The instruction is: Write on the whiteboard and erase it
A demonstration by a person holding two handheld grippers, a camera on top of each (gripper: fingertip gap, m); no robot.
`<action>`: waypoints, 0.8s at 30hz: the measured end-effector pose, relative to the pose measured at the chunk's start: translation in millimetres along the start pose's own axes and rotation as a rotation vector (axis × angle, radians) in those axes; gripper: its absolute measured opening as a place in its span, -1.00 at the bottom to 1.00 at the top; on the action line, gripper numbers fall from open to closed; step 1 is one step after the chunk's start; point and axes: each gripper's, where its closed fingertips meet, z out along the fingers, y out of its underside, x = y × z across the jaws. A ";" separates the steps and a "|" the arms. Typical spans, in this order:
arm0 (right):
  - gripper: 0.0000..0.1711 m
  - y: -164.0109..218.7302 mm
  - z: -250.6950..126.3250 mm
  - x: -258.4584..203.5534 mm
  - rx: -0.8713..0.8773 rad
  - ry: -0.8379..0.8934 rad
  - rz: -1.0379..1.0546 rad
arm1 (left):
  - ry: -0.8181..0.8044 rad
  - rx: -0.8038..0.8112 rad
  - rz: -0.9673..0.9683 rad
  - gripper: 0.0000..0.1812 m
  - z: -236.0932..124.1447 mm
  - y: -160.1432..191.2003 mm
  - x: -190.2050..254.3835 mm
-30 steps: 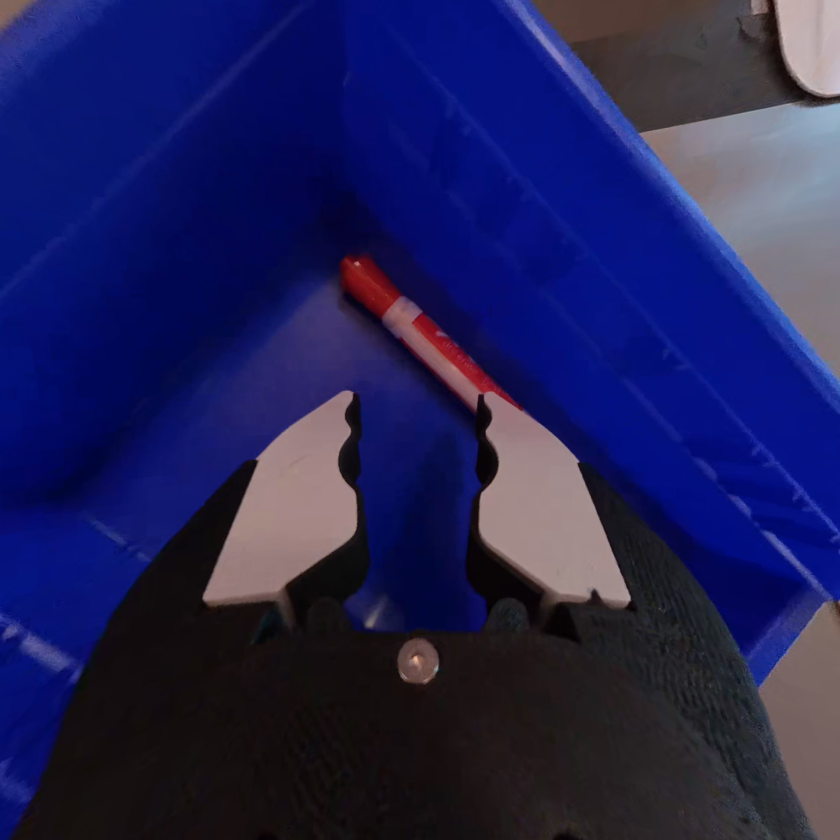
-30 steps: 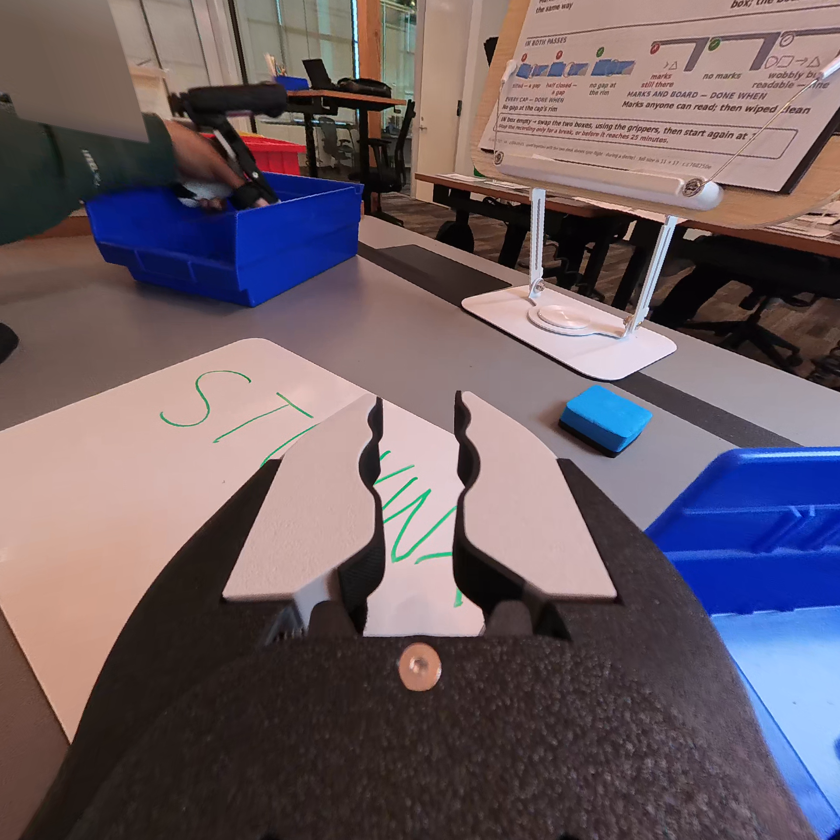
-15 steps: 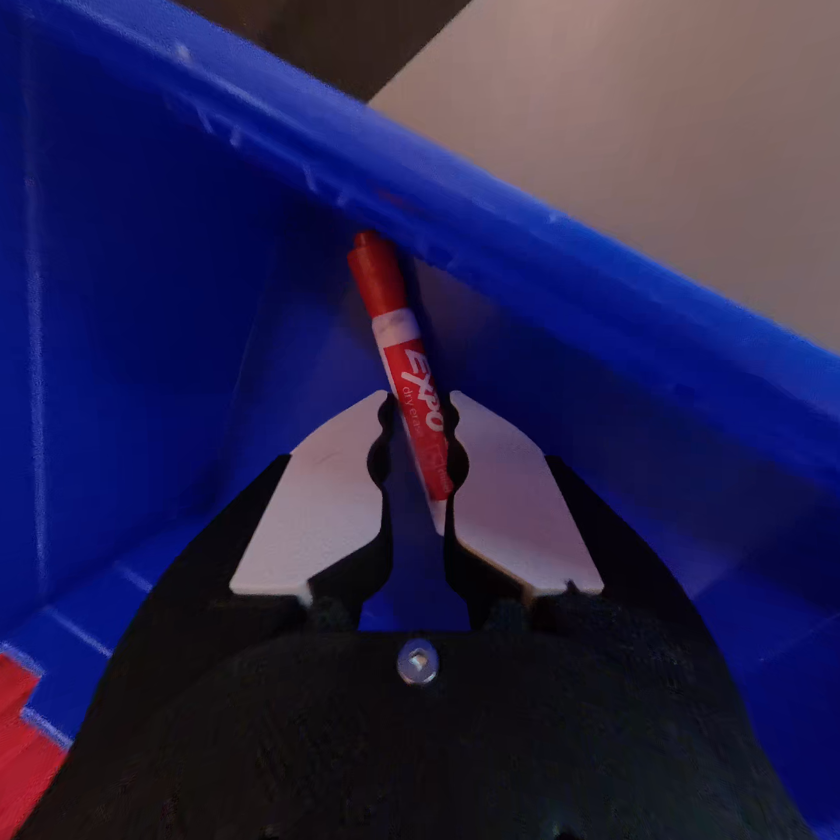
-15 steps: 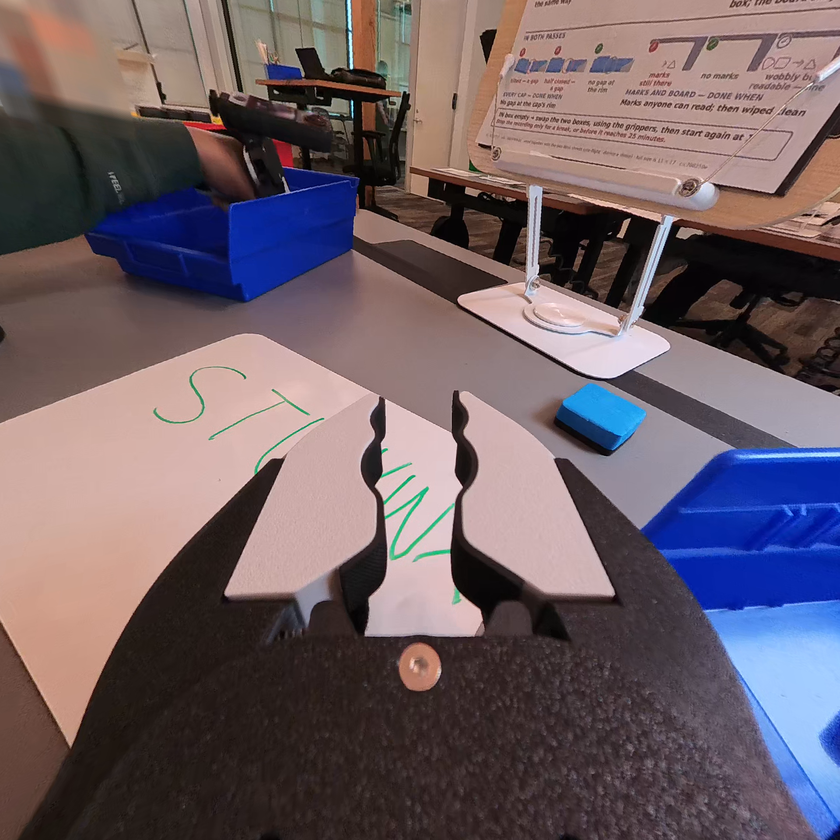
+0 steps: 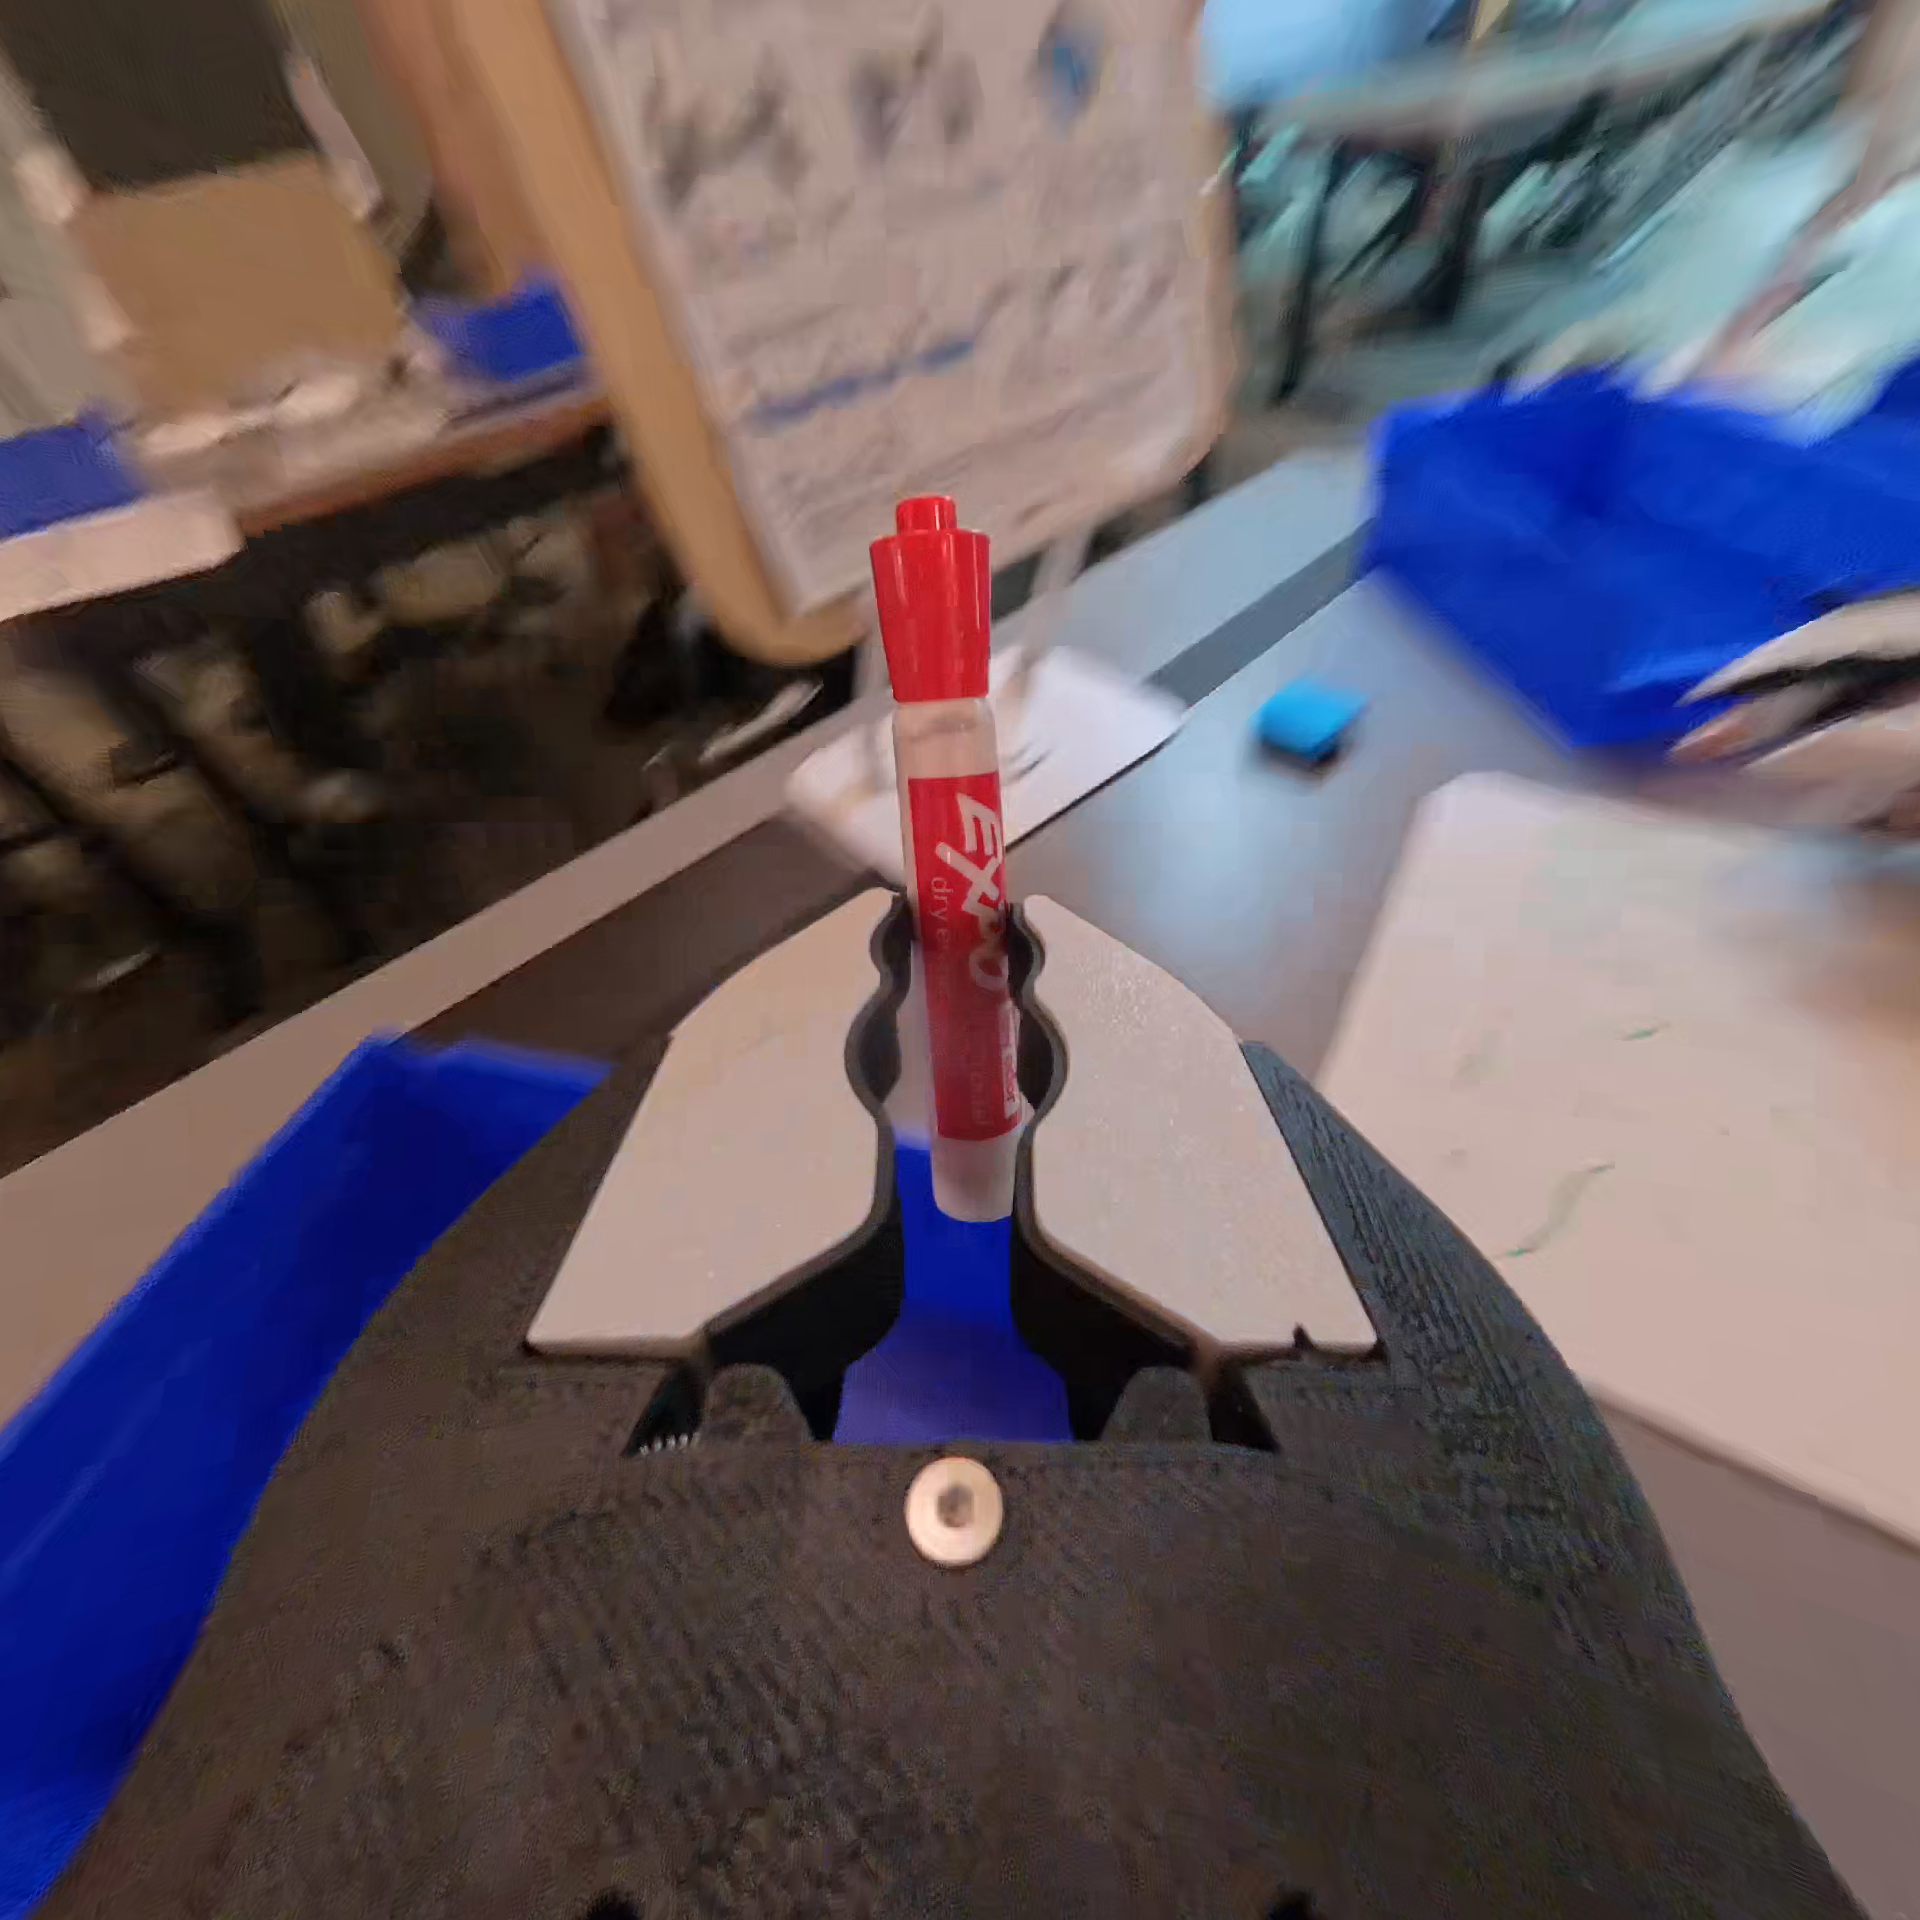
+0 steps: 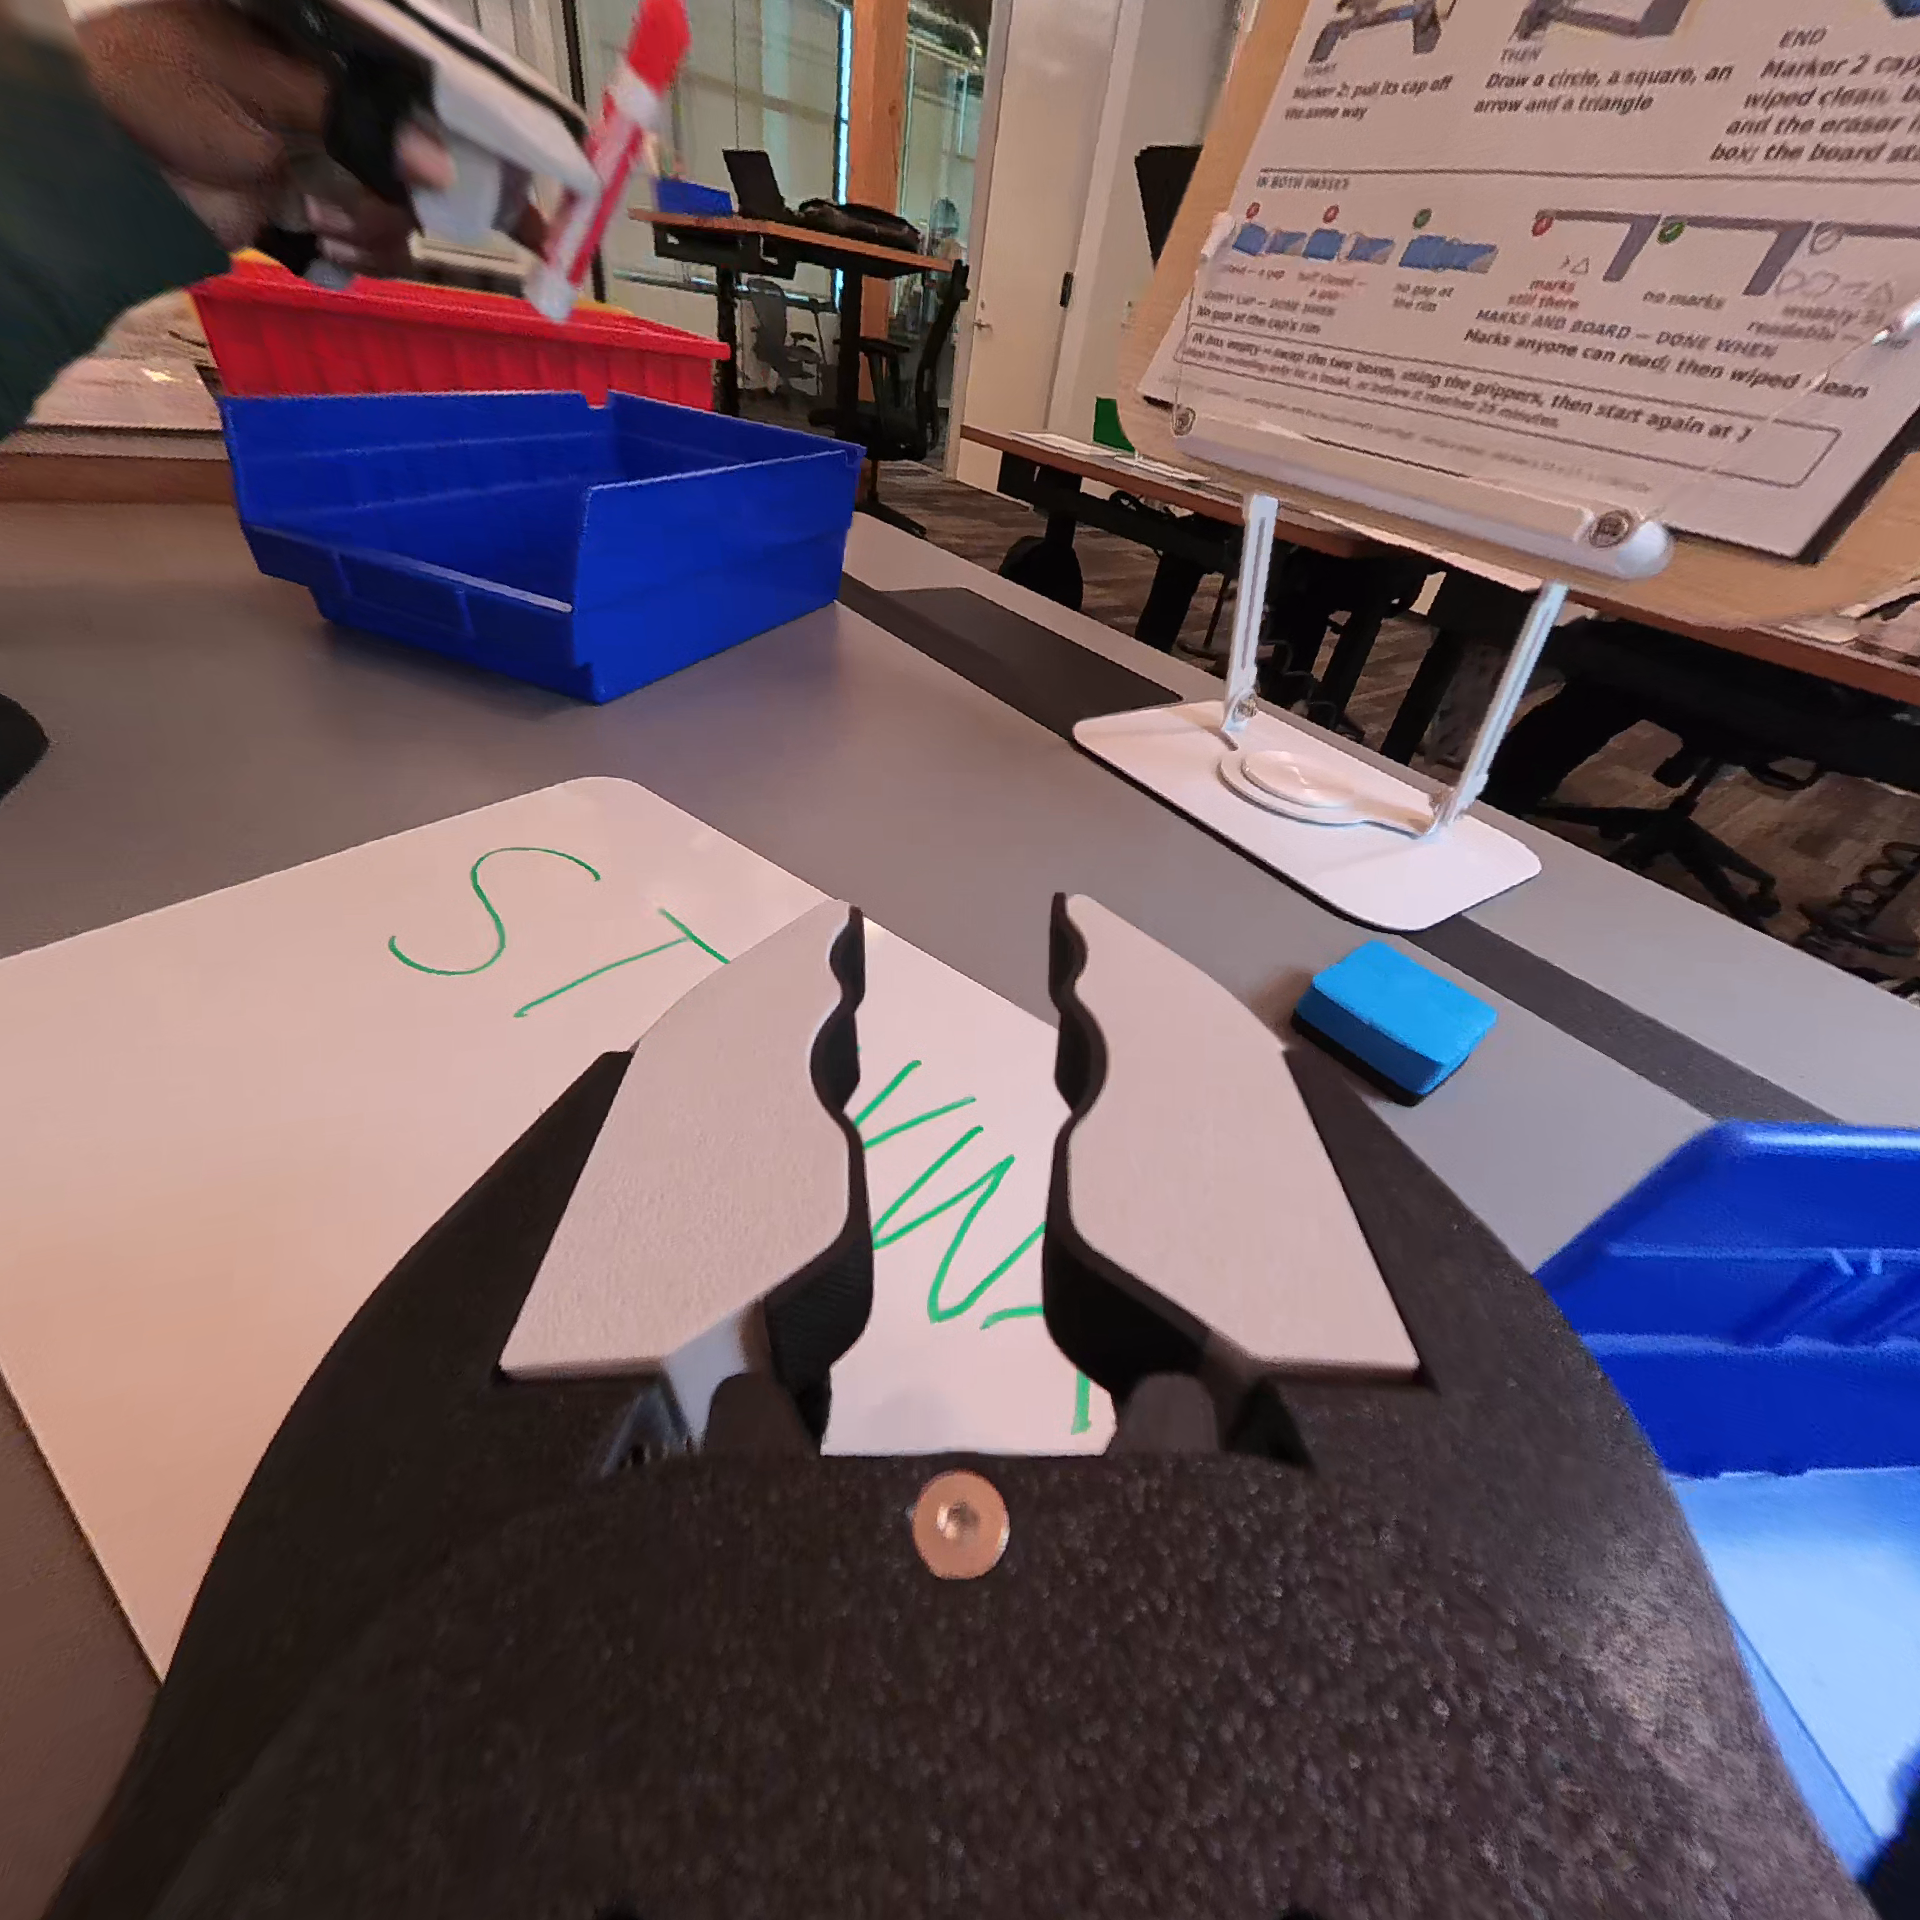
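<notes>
My left gripper (image 5: 958,914) is shut on a capped red marker (image 5: 940,769) and holds it upright in the air above the blue bin (image 5: 187,1299). The right wrist view shows that marker (image 6: 613,166) high at the upper left, above the bins. My right gripper (image 6: 954,920) is open and empty, low over the white whiteboard (image 6: 260,1091), which lies flat on the table and bears green writing. A blue eraser (image 6: 1397,1018) lies on the table to the right of the board; it also shows in the left wrist view (image 5: 1309,715).
A blue bin (image 6: 540,530) stands at the far left with a red bin (image 6: 436,338) behind it. Another blue bin (image 6: 1766,1278) is close at the right. A white stand (image 6: 1309,810) holds an instruction sheet (image 6: 1558,260) at the table's far edge. The left gripper's tips are roughly 40 centimeters from the right gripper's.
My left gripper closed on the red marker in the blue bin and lifted it out, swinging up above the bin. My right gripper stayed over the whiteboard, still open.
</notes>
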 end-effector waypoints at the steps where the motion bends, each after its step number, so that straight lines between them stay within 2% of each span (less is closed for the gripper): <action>1: -0.58 -3.0 1.1 -2.8 0.007 0.005 -0.015 | 0.089 0.097 -0.036 -0.80 -3.6 -16.0 23.4; 2: -0.56 -6.6 2.6 -6.5 0.016 0.009 -0.032 | 0.174 0.191 -0.064 -0.80 -6.7 -29.2 45.9; 5: -0.52 -18.1 9.6 -23.9 0.036 0.016 -0.115 | 0.381 0.316 -0.178 -0.80 -3.4 -40.5 102.8; 12: -0.49 -26.7 24.0 -73.3 0.041 -0.059 -0.277 | 0.711 0.336 -0.452 -0.80 34.0 -6.9 193.4; 17: -0.48 -14.3 29.5 -79.1 0.008 -0.088 -0.284 | 0.779 0.237 -0.500 -0.80 52.6 23.4 219.0; 24: -0.42 -19.9 31.1 -90.0 0.034 -0.116 -0.300 | 0.767 0.279 -0.605 -0.80 63.2 24.3 218.1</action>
